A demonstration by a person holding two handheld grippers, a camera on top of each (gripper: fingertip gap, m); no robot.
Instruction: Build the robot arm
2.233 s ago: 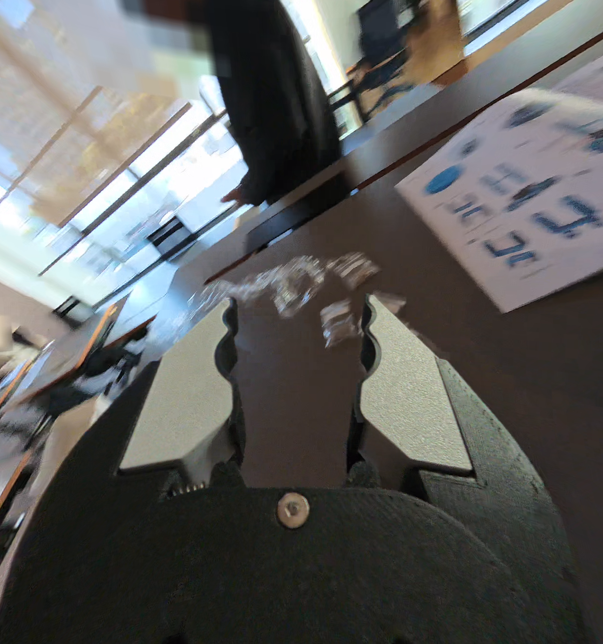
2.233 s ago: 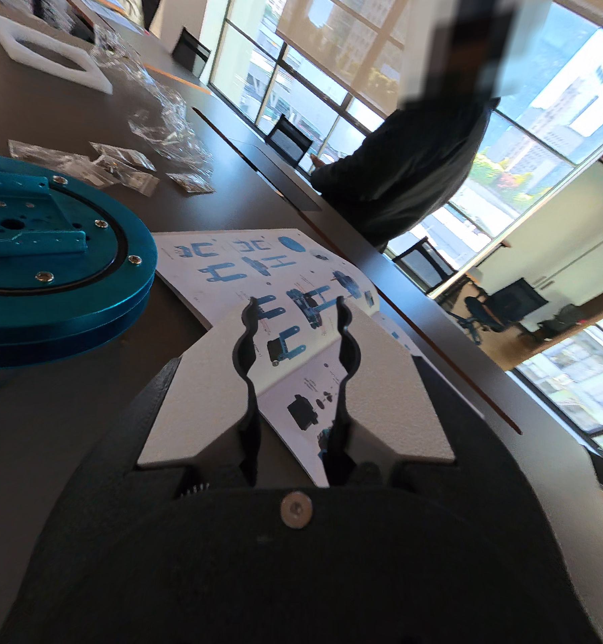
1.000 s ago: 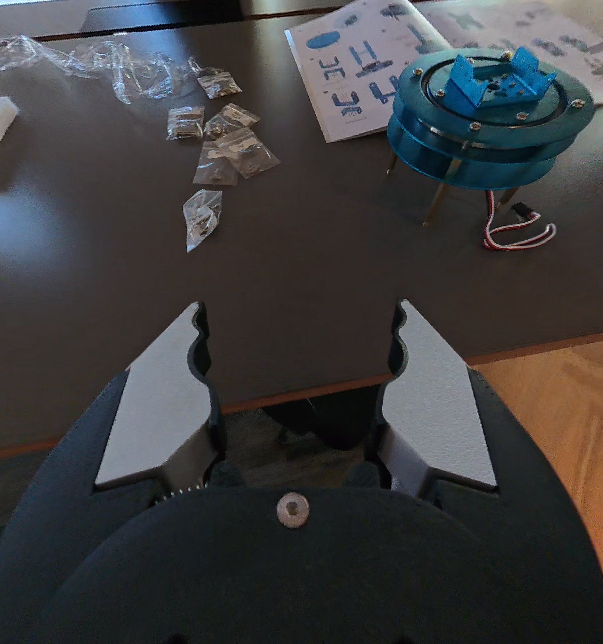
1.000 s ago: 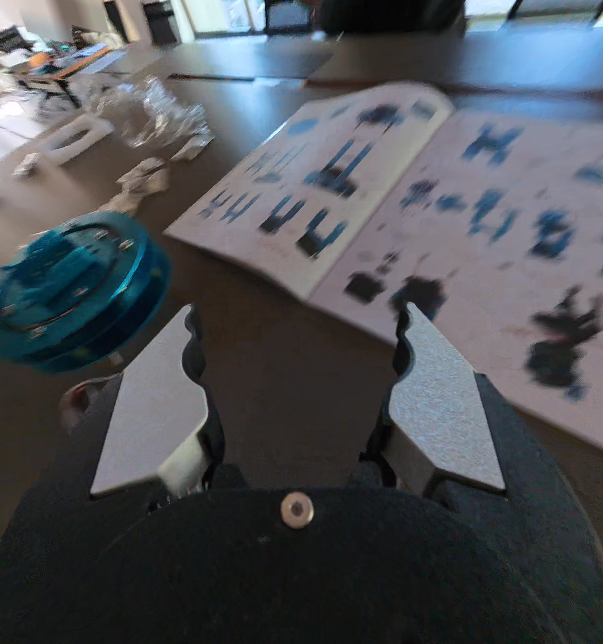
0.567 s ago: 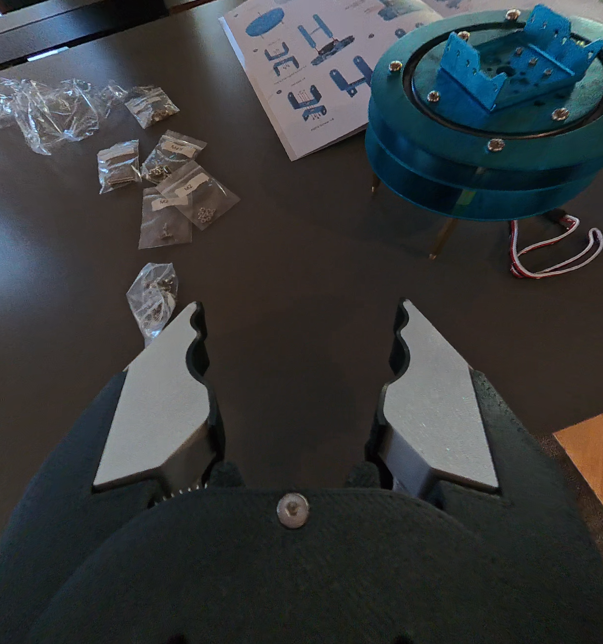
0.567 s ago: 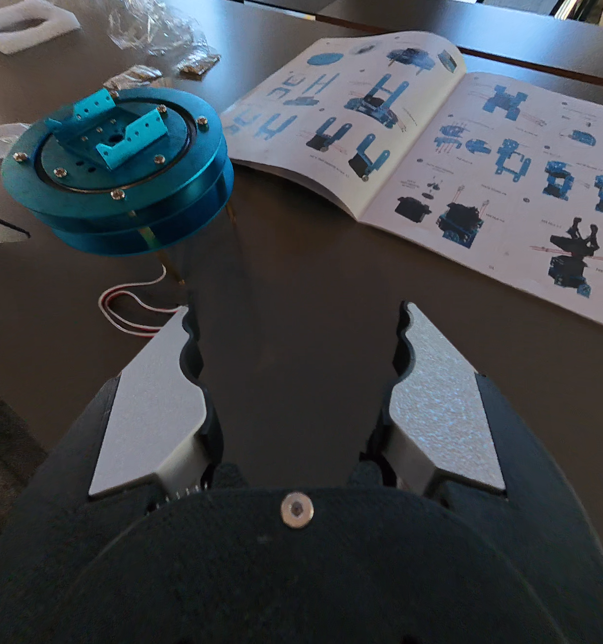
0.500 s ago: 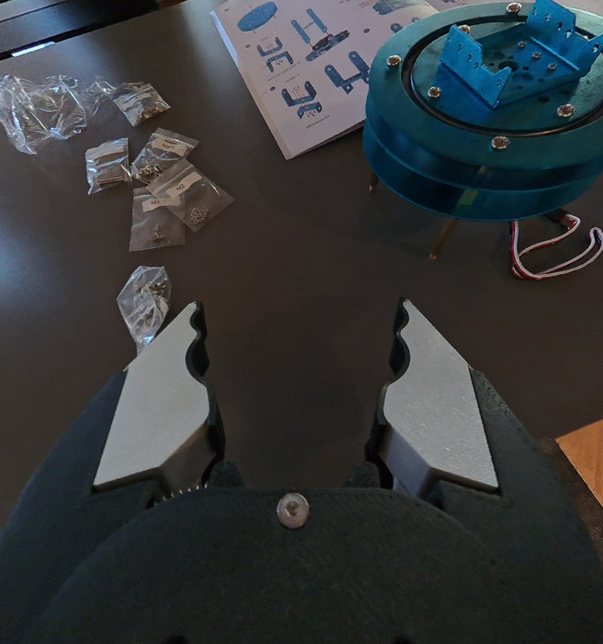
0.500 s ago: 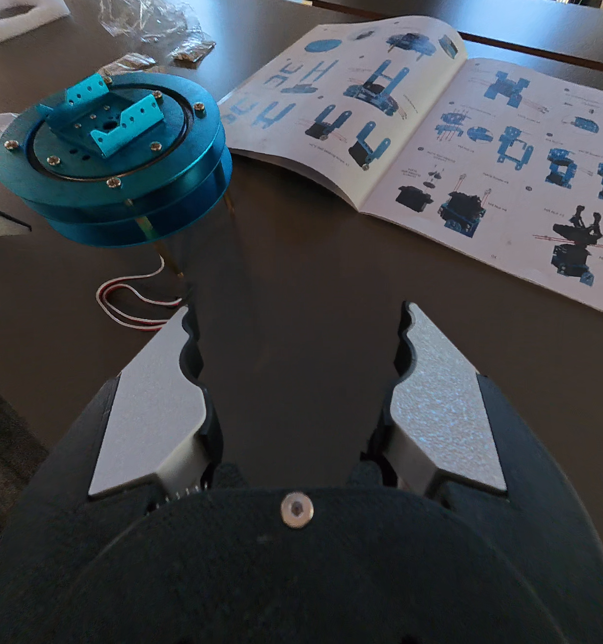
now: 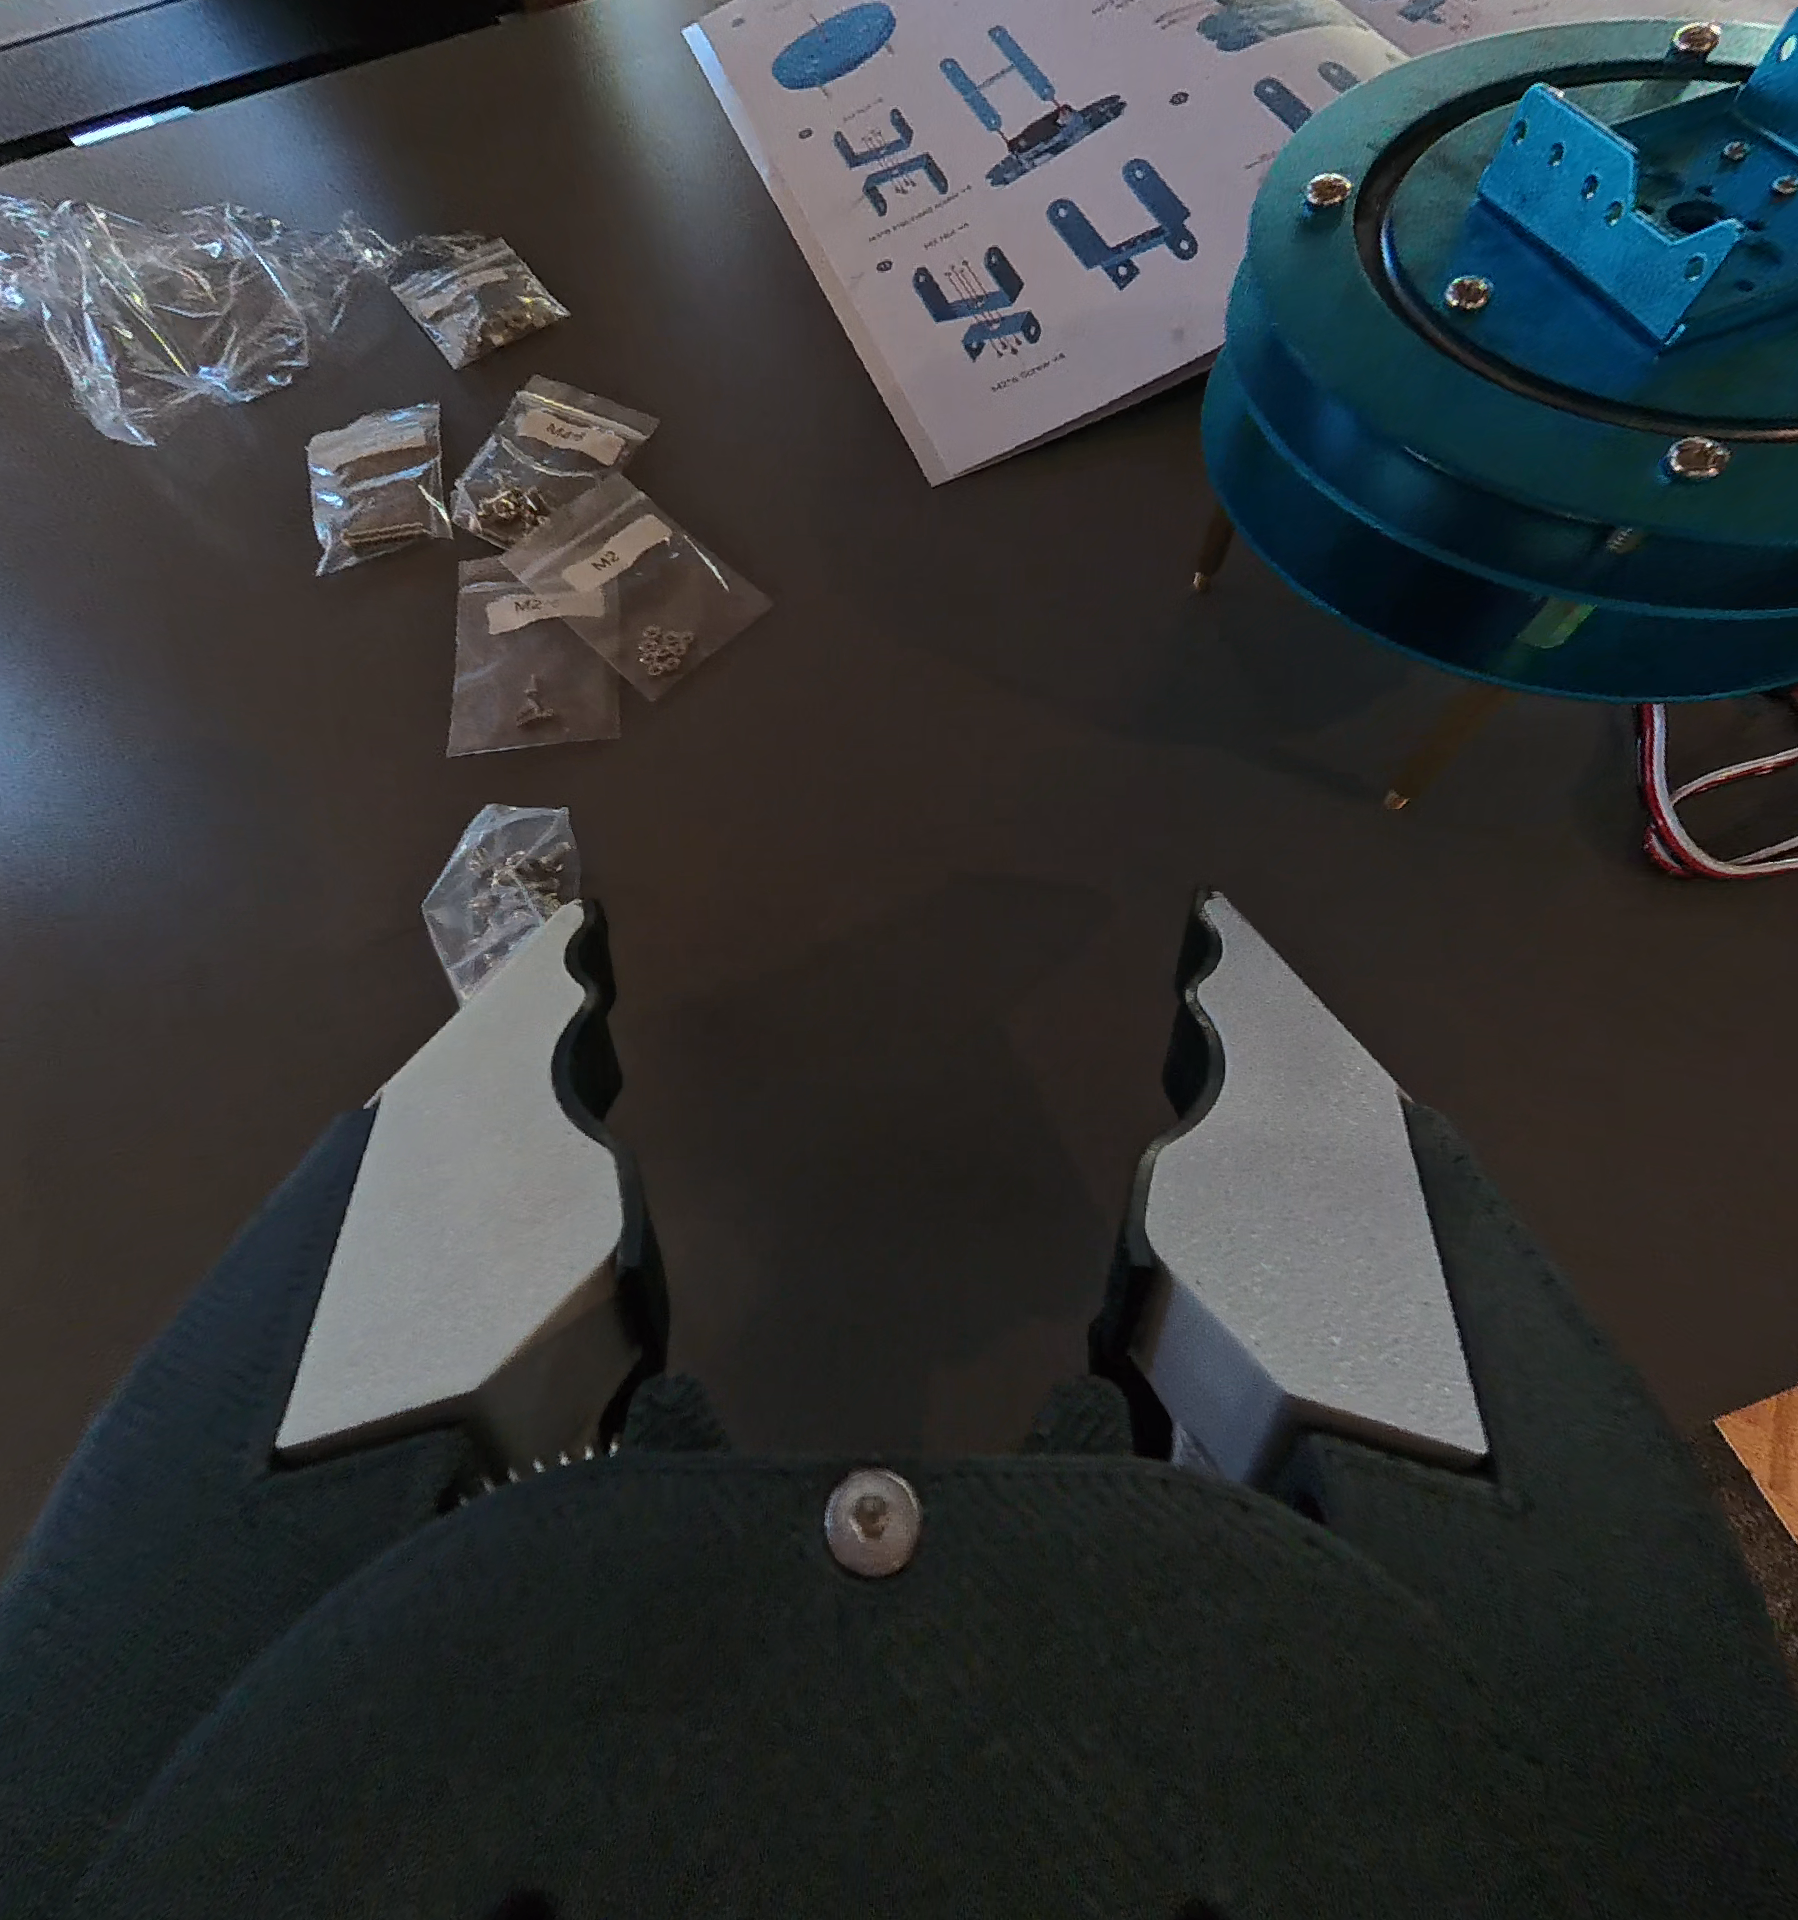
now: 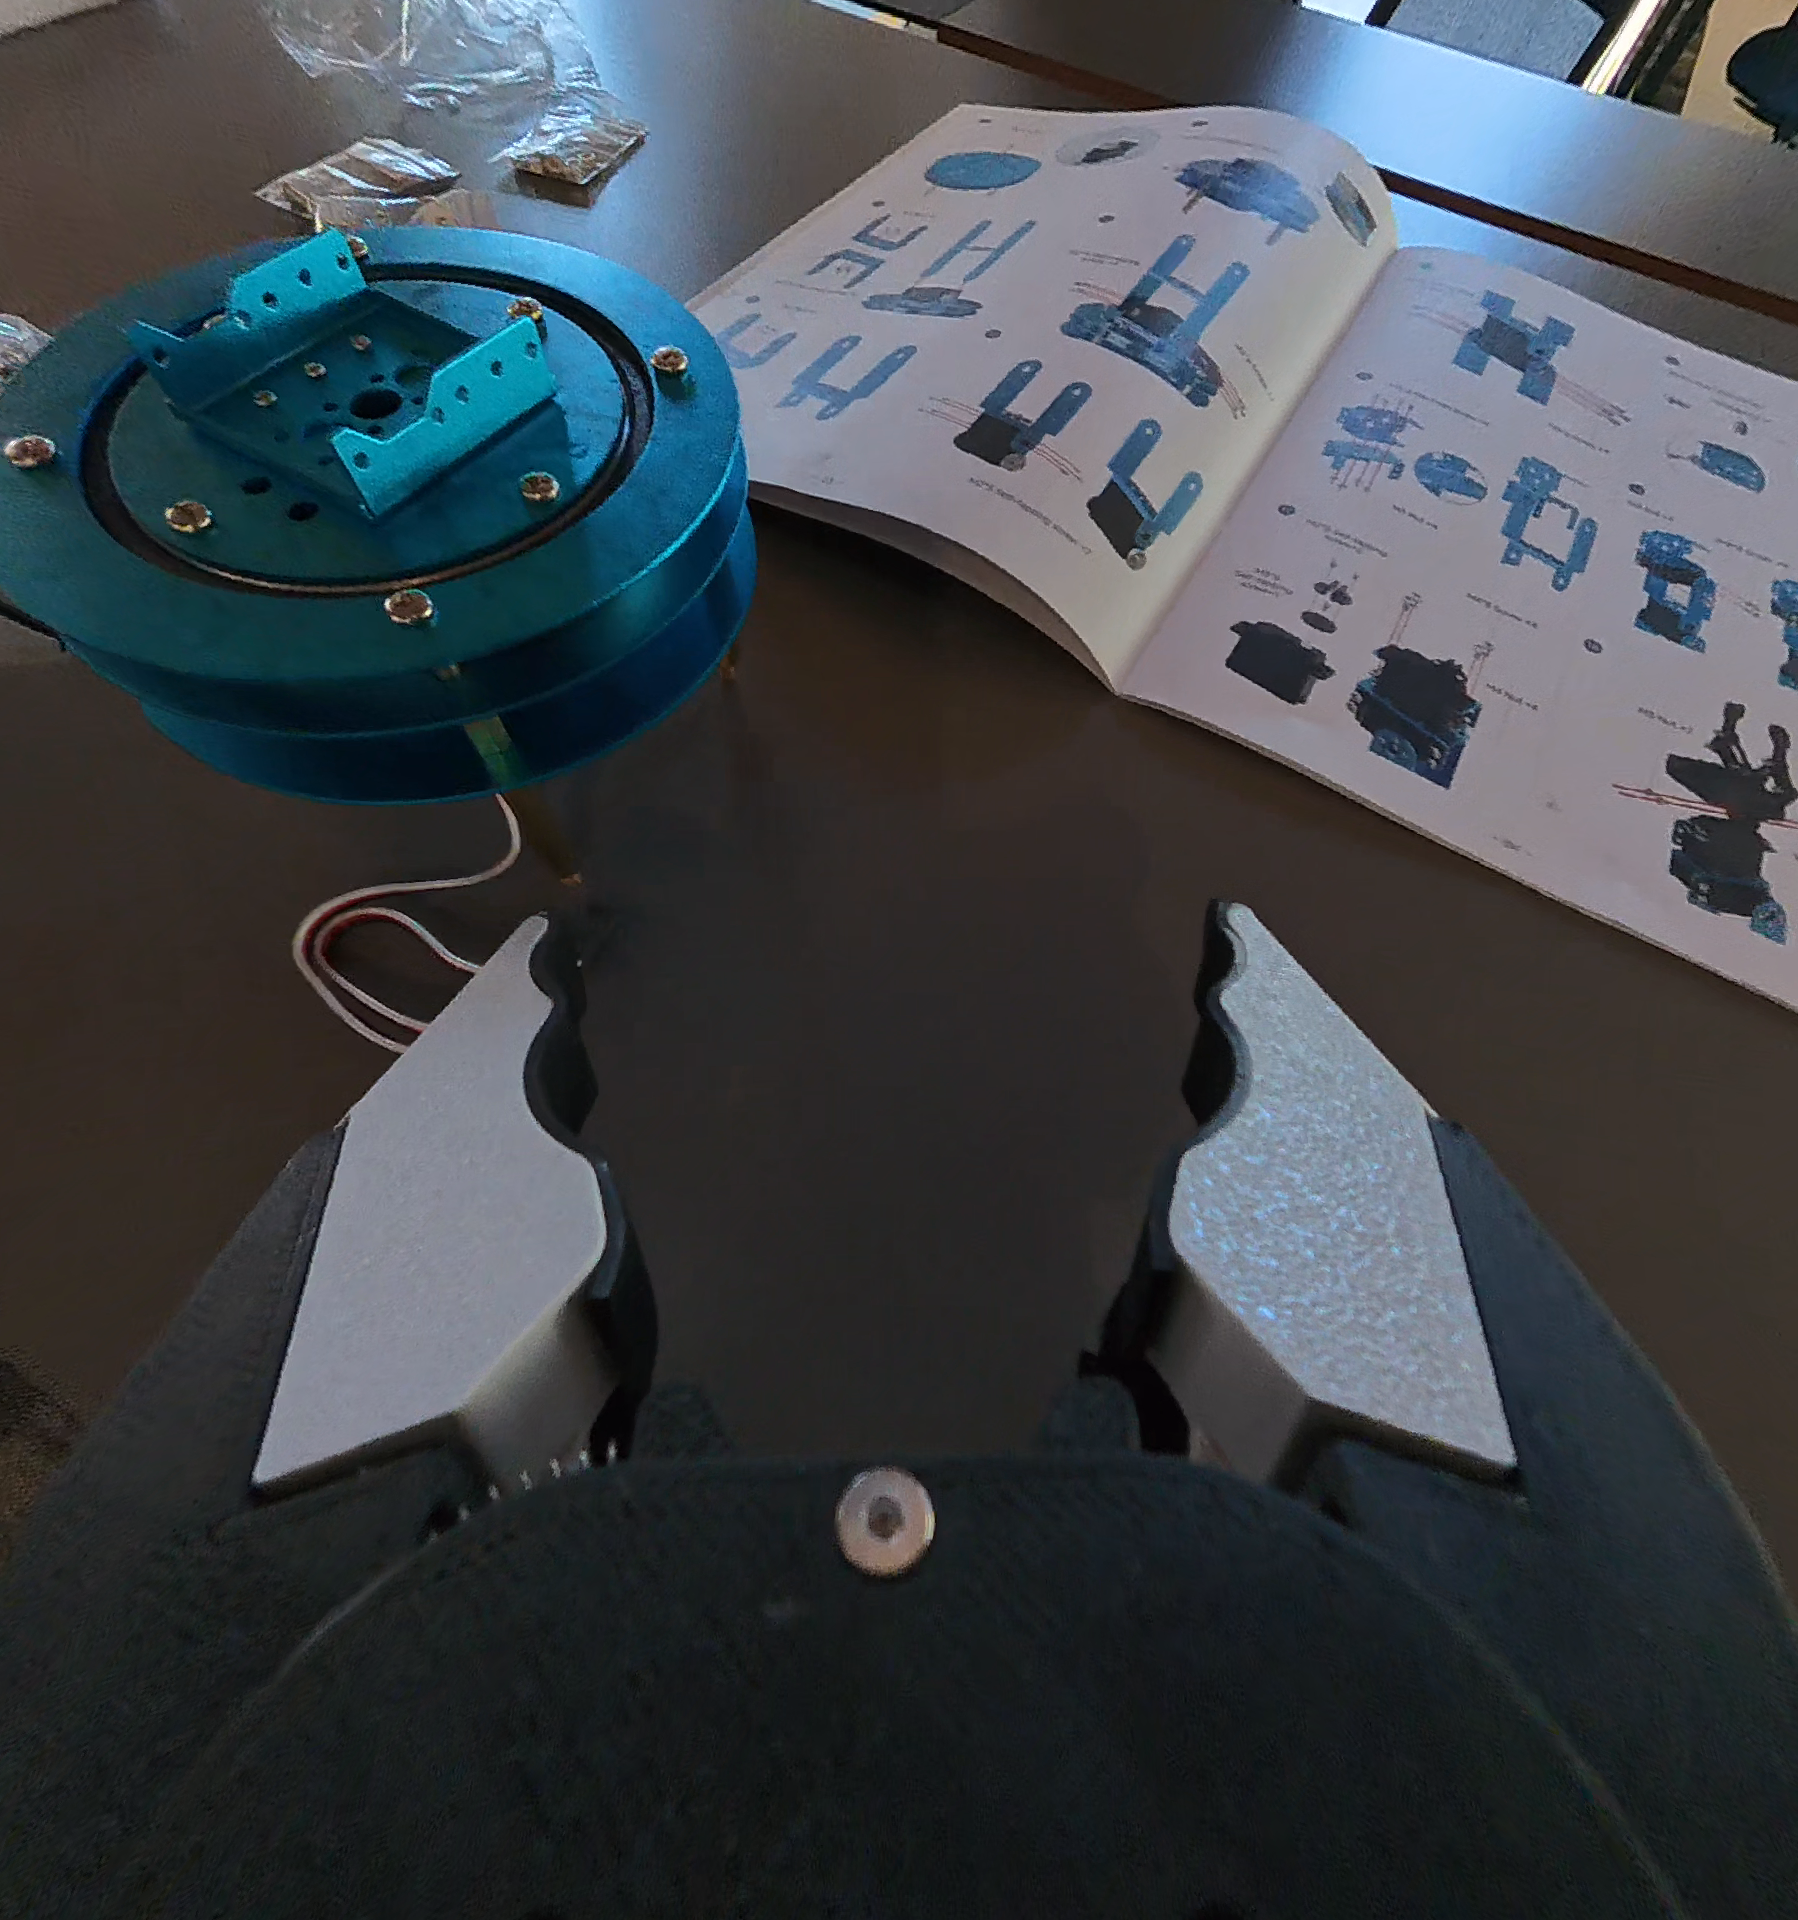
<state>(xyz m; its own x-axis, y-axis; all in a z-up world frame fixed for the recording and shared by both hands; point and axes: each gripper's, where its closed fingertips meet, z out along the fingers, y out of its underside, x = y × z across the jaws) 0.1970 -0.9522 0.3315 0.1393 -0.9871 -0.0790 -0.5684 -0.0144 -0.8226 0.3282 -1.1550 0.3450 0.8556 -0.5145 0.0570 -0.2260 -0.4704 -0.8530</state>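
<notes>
Blue round base (image 10: 355,540) is standing on thin legs on the dark worktop (image 10: 874,831), ahead-left of the right gripper (image 10: 879,920), ahead-right of the left gripper (image 9: 890,904). Both grippers' fingers are gaping wide, gripping nothing. Small screw bag (image 9: 500,883) is lying just beside the left finger tip. Open manual (image 10: 1290,468) and red-white wire (image 10: 375,935) are sitting nearby.
</notes>
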